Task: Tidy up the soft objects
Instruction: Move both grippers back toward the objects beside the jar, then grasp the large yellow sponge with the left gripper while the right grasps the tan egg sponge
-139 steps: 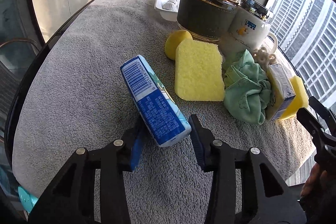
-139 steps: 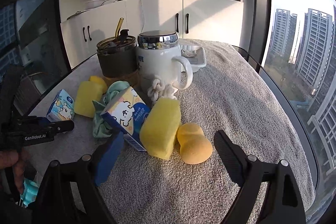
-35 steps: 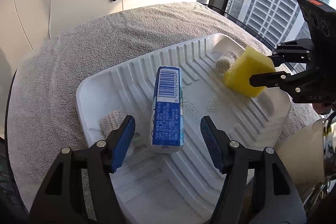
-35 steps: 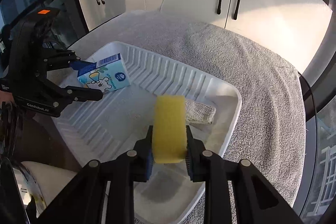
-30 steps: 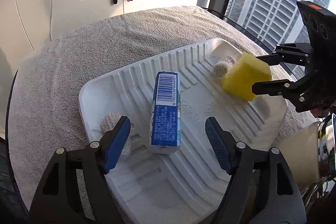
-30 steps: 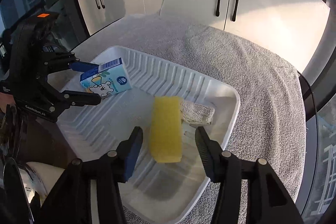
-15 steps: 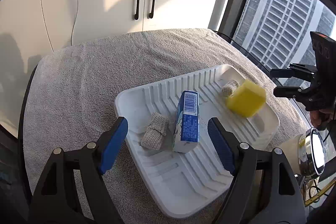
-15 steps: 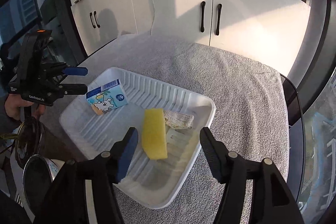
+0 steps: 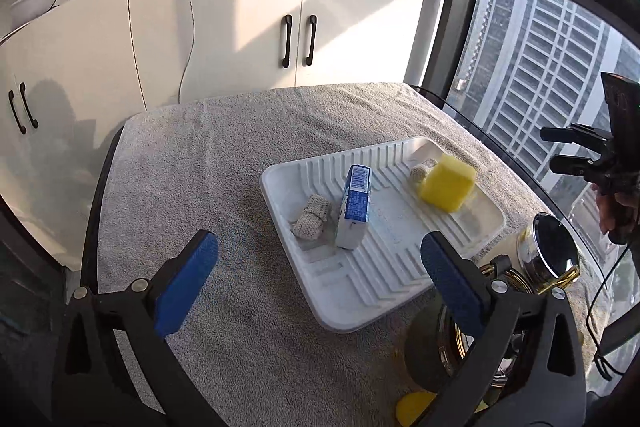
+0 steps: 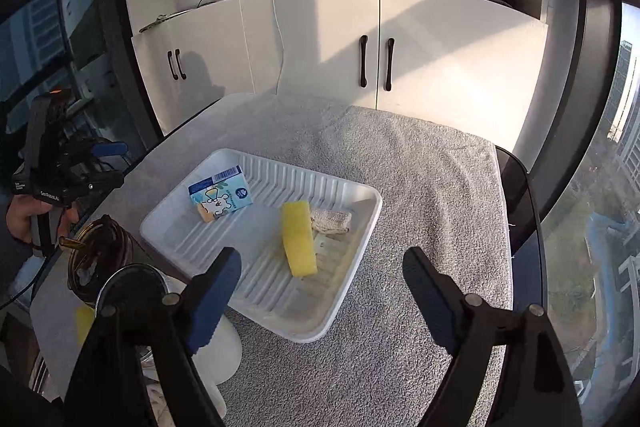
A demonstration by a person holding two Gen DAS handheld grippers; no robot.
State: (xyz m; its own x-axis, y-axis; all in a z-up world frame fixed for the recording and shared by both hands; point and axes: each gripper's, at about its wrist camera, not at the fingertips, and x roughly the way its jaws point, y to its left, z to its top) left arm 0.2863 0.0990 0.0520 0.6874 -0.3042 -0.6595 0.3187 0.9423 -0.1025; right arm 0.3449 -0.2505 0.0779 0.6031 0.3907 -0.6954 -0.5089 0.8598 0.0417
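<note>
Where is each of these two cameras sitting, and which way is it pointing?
Left wrist: rides the left gripper, looking down at the white tray; its blue-padded fingers show, opening, empty.
Right wrist: rides the right gripper, looking down at that tray from its other side; its fingers show, opening, empty.
Shared: tray, blue carton, yellow sponge.

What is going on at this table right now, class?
A person is sorting soft things into a white tray on a towel-covered table, with a hand-held gripper in each hand. A blue tissue pack and a yellow sponge stand in the tray beside two small knitted pads. The left hand-held gripper and the right hand-held gripper hang above the tray, jaws opening with nothing between them.
</note>
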